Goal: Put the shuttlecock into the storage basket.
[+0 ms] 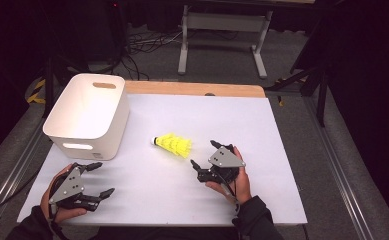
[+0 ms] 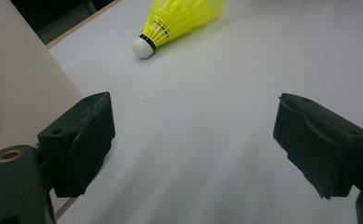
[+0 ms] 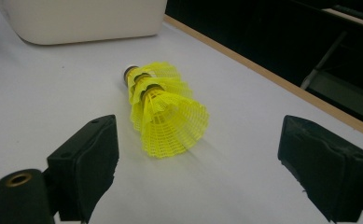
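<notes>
Nearest, at the table's front edge, left gripper (image 1: 98, 178) lies low in the person's left hand (image 1: 57, 197), jaws spread wide, nothing betw. them, aimed right and slightly fwd. Right gripper (image 1: 205, 154) sits further in, right of centre, held by right hand (image 1: 234, 177), jaws also released and wide apart, pointing up-left at the yellow shuttlecocks (image 1: 173, 144). Those lie on their side, nested as a stack, white cork end toward the white bin (image 1: 89, 116), just ahead of the right jaws, not touching. Bin stands at far left of the white table (image 1: 277, 165); wooden edge strip (image 1: 197, 89) beyond. Behind: dark room, grey floor, cables, a desk frame (image 1: 224, 37).
</notes>
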